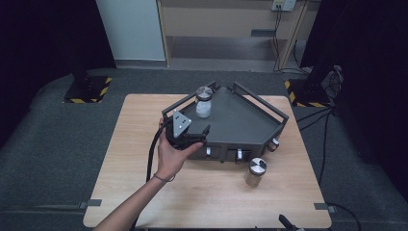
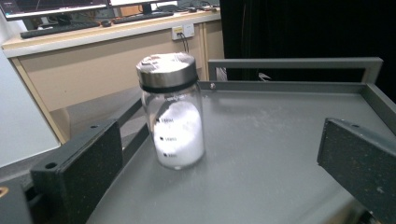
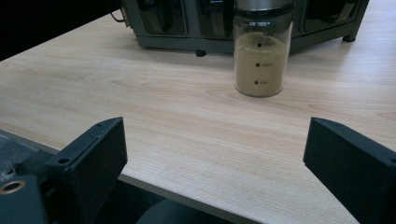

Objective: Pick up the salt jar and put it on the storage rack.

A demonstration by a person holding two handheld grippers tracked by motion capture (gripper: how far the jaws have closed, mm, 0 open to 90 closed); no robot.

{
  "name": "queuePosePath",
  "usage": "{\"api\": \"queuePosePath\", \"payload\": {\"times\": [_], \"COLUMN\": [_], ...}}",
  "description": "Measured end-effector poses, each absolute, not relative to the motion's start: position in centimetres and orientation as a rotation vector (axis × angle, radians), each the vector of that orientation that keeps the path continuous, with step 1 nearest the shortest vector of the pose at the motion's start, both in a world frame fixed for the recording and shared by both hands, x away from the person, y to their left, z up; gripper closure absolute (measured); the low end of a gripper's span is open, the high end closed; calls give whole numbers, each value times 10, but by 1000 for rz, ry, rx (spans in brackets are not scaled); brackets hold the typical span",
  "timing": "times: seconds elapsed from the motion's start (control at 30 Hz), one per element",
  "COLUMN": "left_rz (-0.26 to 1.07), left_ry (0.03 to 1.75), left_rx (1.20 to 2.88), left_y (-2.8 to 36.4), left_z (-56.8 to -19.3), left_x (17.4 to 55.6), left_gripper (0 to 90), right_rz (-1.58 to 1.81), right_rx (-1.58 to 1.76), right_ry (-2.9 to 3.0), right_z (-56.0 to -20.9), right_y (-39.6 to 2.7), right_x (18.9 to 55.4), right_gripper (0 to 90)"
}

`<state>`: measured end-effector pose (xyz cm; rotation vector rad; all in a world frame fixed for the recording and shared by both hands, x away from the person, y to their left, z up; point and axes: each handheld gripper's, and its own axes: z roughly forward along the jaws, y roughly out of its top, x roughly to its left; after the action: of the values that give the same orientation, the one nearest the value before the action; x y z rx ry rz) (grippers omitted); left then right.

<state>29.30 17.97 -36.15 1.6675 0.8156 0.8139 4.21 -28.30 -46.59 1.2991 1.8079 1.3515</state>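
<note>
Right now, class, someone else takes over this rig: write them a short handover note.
Left gripper: open, empty, at the grey tray's near-left edge, aimed at the jar of white powder.
Right gripper: open, empty, low at the table's near edge, facing the jar of brown powder.
White jar stands upright on the tray, lid on. Brown jar stands upright on the table in front of the tray.
Done: apparently the white jar placed. Left: probably the brown jar, ungrasped.
</note>
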Motion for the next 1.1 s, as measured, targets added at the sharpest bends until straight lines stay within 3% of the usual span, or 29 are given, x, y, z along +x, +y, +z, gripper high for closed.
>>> {"api": "queuePosePath", "payload": {"times": [0.57, 1.1], "left_rz": [765, 749], "left_ry": [819, 843], "left_rx": [1688, 1657], "left_y": [184, 188], "left_z": [-395, -404], "left_x": [257, 242], "left_gripper": [0, 0], "right_rz": [1347, 1346], "right_rx": [1290, 1283], "right_ry": [1819, 1826], "right_z": [-466, -465], "right_y": [-282, -281], "right_x": [42, 41], "right_gripper": [62, 62]}}
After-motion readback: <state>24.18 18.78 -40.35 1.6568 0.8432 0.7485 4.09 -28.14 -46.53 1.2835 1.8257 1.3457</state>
